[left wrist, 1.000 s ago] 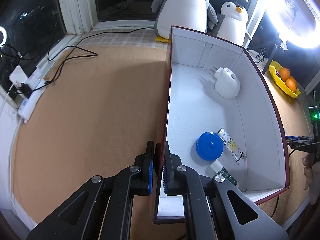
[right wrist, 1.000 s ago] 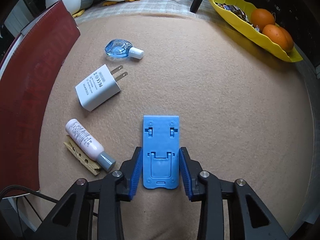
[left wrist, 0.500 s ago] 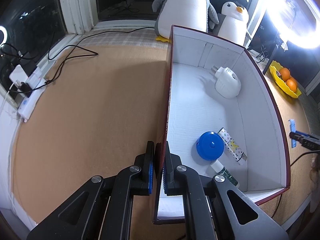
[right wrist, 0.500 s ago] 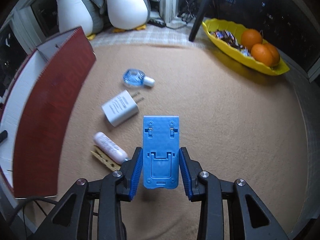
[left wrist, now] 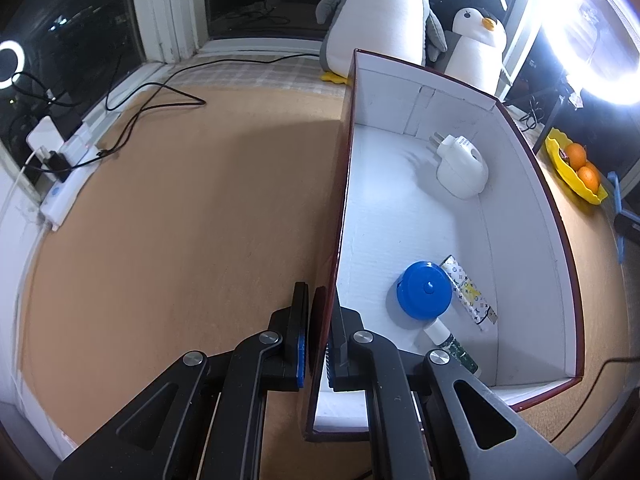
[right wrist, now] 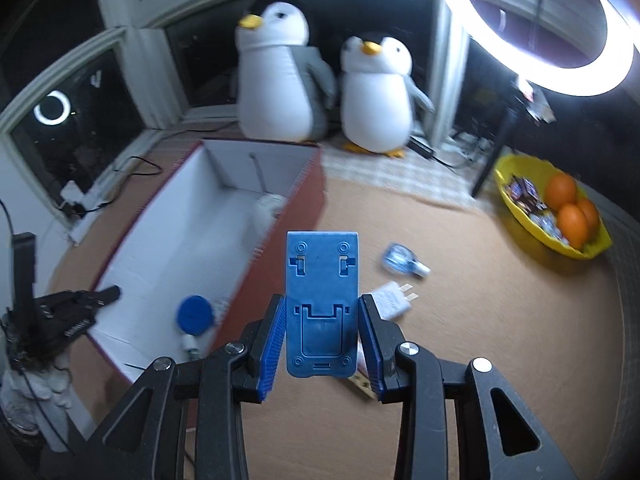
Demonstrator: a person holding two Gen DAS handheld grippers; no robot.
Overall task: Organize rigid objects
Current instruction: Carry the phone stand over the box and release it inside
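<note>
Carrying is underway: right claw (right wrist: pixel 322 334) is clamping the flat blue plastic phone stand (right wrist: pixel 322 304), nearing the white-lined maroon cardboard box (left wrist: pixel 532 184) ahead-left, while left claw (left wrist: pixel 319 334) is pinching its wall steady.

We see a tan felt-like table cover (left wrist: pixel 180 220) running up to a checked cloth (right wrist: pixel 392 172) under dark night windows (left wrist: pixel 68 28) with white frames (left wrist: pixel 168 8). A bright ring light (right wrist: pixel 560 52) glares at upper right, mirrored small in the glass (right wrist: pixel 52 108). Two plush penguins (right wrist: pixel 280 80) stand by the sill, a yellow fruit dish (right wrist: pixel 552 208) sits right, and a black cable (left wrist: pixel 160 92) trails to a white power strip (left wrist: pixel 64 196).
</note>
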